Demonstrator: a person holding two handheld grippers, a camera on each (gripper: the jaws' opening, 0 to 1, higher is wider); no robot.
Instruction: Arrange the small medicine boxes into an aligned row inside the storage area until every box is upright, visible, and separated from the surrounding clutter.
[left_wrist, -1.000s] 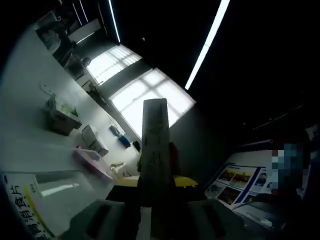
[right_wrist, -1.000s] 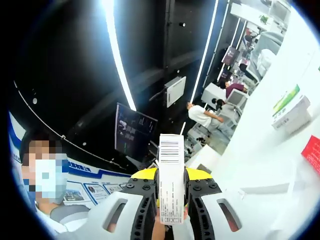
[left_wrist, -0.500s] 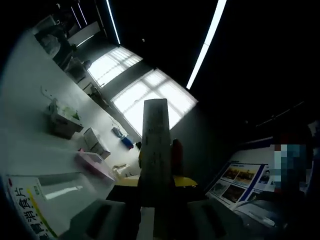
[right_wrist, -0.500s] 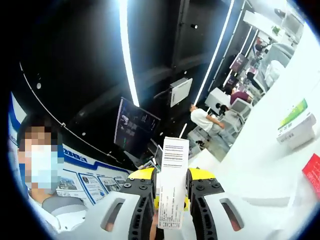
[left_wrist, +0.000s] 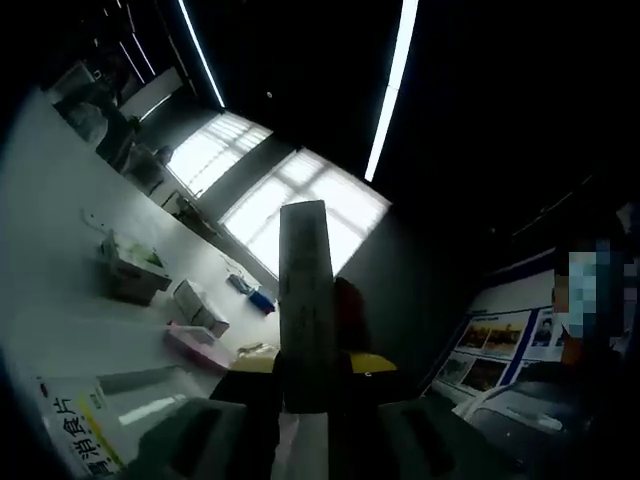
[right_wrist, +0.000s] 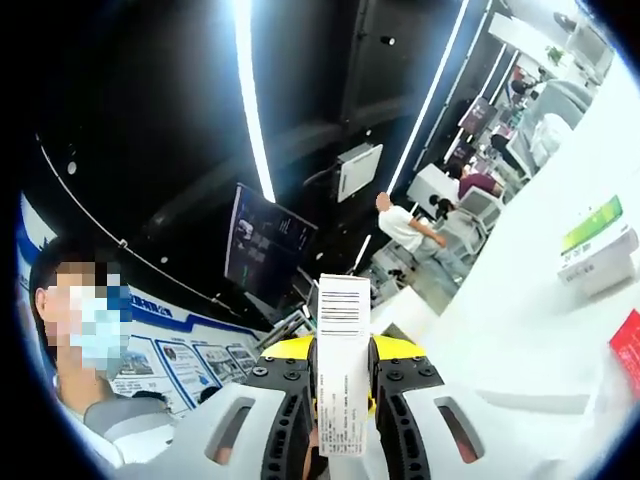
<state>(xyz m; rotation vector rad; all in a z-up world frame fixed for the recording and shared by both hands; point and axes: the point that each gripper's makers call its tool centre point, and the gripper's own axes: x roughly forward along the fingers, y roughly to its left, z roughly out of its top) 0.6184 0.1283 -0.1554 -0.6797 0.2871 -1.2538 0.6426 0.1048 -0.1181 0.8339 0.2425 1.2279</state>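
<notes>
Gleaming white tabletop (right_wrist: 520, 330) beneath dark ceiling with light strips (right_wrist: 250, 100).

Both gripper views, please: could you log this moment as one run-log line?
left gripper: shut on slim box | right gripper: shut on barcoded box | both raised off white table

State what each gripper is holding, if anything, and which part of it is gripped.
The left gripper clamps a slim box by its lower end. The right gripper clamps a white barcoded box by its lower half, with the barcode end sticking up.
</notes>
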